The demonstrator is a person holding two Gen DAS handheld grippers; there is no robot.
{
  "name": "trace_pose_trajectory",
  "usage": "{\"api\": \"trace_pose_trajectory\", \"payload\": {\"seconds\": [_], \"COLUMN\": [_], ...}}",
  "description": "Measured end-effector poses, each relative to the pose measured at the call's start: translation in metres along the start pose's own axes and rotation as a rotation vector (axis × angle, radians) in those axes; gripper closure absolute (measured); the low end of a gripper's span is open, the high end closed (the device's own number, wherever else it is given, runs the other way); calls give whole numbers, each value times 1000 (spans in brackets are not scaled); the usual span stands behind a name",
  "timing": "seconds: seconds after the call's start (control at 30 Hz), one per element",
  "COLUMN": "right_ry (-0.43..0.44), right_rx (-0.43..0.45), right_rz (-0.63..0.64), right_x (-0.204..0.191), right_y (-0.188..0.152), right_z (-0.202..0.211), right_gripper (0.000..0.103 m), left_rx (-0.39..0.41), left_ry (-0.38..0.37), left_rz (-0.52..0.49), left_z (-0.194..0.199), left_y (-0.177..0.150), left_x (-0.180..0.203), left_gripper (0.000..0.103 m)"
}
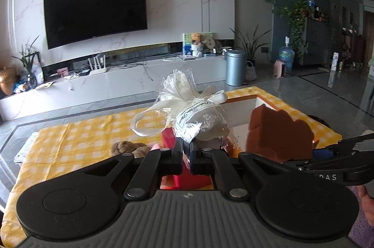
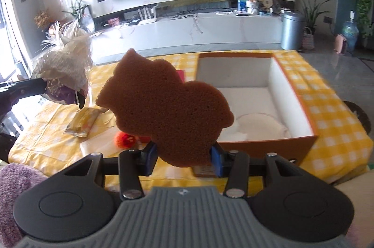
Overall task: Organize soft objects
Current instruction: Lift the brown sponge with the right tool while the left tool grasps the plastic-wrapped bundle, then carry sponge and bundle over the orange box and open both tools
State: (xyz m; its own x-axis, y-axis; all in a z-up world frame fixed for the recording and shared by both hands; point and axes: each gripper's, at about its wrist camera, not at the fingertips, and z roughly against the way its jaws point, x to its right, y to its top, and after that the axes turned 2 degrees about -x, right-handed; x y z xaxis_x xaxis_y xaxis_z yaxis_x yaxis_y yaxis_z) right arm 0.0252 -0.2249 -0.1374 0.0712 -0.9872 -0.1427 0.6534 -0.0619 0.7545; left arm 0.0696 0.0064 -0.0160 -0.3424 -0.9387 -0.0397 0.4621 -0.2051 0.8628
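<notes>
The left gripper is clamped tight on the cellophane of a white wrapped bundle tied with a cream ribbon, held up above the yellow checked tablecloth. The right gripper is closed on the lower edge of a brown animal-shaped sponge, which is carried upright in front of the orange-walled box. Inside the box a white cushion-like item is already seen — so sorting looks partly done. Left on the cloth are an orange plush, a gold packet and a brown plush — all presumably to be boxed.
</notes>
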Motion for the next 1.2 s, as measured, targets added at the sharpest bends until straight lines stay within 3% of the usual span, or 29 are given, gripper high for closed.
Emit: {"api": "trace_pose_trajectory", "payload": {"seconds": [0.13, 0.33, 0.57, 0.93, 1.2], "right_ry": [-39, -110, -157, -148, -184], "right_rx": [24, 40, 2, -206, -294], "right_rz": [-24, -29, -40, -54, 35], "right_x": [26, 62, 100, 119, 117], "right_y": [6, 22, 39, 44, 38], "right_z": [10, 8, -18, -97, -131], "right_gripper": [57, 57, 57, 57, 56], "left_rx": [0, -5, -94, -283, -336], "left_ry": [-94, -163, -211, -186, -161], "left_rz": [-39, -118, -146, -232, -358], "left_z": [-18, -49, -100, -166, -179], "left_y": [16, 32, 38, 12, -13], "left_x": [26, 61, 82, 97, 108], "left_gripper": [98, 98, 98, 98, 98]}}
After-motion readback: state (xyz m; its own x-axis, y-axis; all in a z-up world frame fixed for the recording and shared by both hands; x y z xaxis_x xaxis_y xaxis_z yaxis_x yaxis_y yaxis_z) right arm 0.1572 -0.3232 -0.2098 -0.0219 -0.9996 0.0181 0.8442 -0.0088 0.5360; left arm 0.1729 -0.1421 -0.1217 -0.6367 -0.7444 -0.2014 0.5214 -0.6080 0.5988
